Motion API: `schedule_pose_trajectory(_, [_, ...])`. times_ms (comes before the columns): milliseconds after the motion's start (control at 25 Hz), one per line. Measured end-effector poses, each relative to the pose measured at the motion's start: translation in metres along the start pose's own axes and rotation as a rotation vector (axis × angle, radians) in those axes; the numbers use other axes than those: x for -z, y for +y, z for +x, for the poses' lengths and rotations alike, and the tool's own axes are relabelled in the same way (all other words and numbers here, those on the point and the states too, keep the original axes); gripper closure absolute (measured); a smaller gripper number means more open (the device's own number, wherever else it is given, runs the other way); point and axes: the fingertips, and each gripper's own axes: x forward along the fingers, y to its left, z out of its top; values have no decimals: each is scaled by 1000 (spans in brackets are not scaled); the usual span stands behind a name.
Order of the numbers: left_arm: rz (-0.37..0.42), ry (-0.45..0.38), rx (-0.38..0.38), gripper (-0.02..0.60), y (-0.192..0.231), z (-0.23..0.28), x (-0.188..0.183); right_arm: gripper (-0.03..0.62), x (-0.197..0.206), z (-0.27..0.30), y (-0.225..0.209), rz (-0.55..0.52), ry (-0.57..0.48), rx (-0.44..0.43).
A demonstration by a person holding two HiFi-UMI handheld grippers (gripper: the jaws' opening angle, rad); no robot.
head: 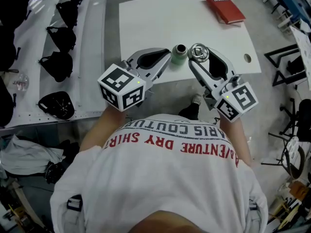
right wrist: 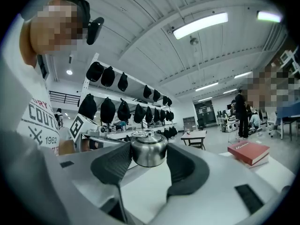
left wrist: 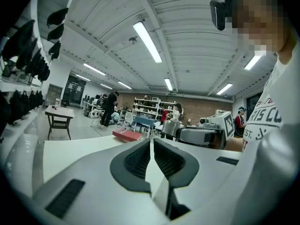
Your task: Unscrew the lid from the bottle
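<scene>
Right tongs (right wrist: 148, 149) clamp the shiny steel lid (head: 198, 52); left tongs (left wrist: 152, 142) closed, empty, beside open green bottle (head: 179, 56).

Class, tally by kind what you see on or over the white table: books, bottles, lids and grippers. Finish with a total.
Red book: 1
Green bottle: 1
Steel lid: 1
Grippers, the left gripper and the right gripper: 2
Total: 5
</scene>
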Motion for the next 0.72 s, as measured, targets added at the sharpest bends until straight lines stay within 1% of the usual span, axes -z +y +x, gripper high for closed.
schedule_pose_trajectory(320, [9,16,0,537,4,1,8,358,9,4,-7,3,17,29])
schedule_pose_trajectory(720, [-10,32,-8,537,17,8,19,358,22,16,-15,-12,49,33])
